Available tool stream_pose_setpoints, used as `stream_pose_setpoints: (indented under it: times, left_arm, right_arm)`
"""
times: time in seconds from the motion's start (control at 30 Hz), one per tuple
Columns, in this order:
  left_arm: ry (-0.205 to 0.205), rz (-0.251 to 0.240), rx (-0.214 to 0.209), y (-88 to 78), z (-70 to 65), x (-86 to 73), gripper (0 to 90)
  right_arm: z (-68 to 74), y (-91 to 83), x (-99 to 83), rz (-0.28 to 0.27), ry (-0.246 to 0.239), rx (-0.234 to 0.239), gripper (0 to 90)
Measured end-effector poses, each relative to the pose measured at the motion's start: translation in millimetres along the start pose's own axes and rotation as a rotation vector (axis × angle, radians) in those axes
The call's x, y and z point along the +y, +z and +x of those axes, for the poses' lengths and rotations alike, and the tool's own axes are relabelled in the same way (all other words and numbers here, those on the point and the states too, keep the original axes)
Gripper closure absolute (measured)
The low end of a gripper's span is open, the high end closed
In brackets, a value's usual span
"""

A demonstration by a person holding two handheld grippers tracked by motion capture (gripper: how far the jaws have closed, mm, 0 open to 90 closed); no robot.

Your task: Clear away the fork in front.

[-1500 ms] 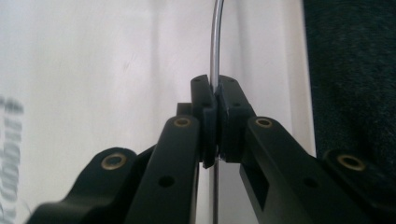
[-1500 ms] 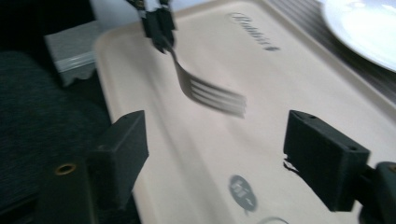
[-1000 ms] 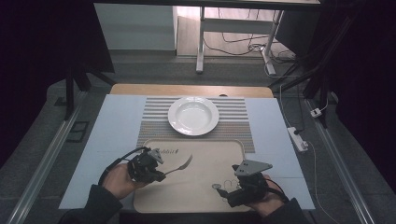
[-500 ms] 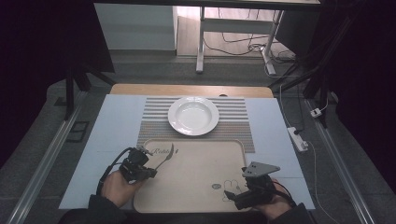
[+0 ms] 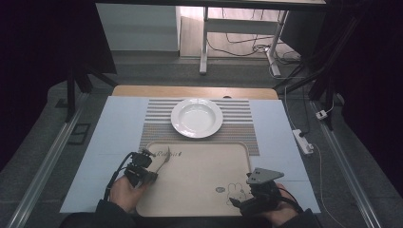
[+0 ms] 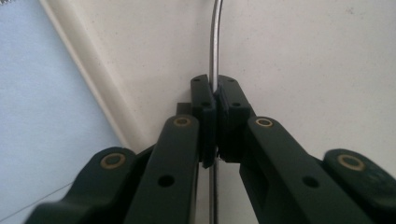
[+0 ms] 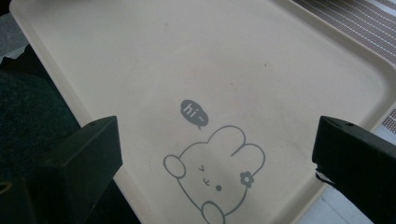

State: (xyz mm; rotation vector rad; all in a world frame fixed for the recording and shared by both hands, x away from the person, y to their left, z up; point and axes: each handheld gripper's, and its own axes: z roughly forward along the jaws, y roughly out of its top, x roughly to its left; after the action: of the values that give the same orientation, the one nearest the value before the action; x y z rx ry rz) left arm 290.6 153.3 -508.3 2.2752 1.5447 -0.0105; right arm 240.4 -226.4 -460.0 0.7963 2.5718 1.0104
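left tool (image 5: 151, 167) pinches a fork (image 5: 163, 159) over the beige tray (image 5: 199, 190).

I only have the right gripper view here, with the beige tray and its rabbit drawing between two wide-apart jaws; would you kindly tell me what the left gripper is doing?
Observer: The left gripper is shut on the thin metal handle of a fork, over the tray's left part.
Operator: Thank you. Where does the fork's head point?
Observer: In the high view it points away from the person, toward the tray's far left corner, near the printed lettering.
Operator: Is there anything beyond the tray?
Observer: Yes, an empty white plate sits on a striped placemat just past the tray's far edge.
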Motion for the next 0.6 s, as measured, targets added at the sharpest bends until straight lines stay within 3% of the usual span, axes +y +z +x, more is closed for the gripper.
stream_pose_setpoints:
  times: [0.23,0.4,0.5,0.6]
  left_arm:
    - [0.007,-0.011,-0.013,0.1,0.5,-1.8,83.3]
    - [0.024,-0.023,-0.025,-1.4,0.1,-0.9,69.5]
    - [0.046,-0.071,-0.041,-7.7,2.0,3.3,66.0]
    - [0.072,-0.122,-0.046,-12.9,5.5,14.5,68.6]
  right_arm:
    - [0.4,0.1,-1.0,0.012,-0.013,0.0,1.7]
    - [0.7,0.4,-1.3,0.017,-0.021,0.0,1.7]
    - [0.7,-0.1,-1.2,0.021,-0.027,-0.007,1.7]
    - [-0.3,-0.8,-1.0,0.014,-0.03,-0.007,1.7]
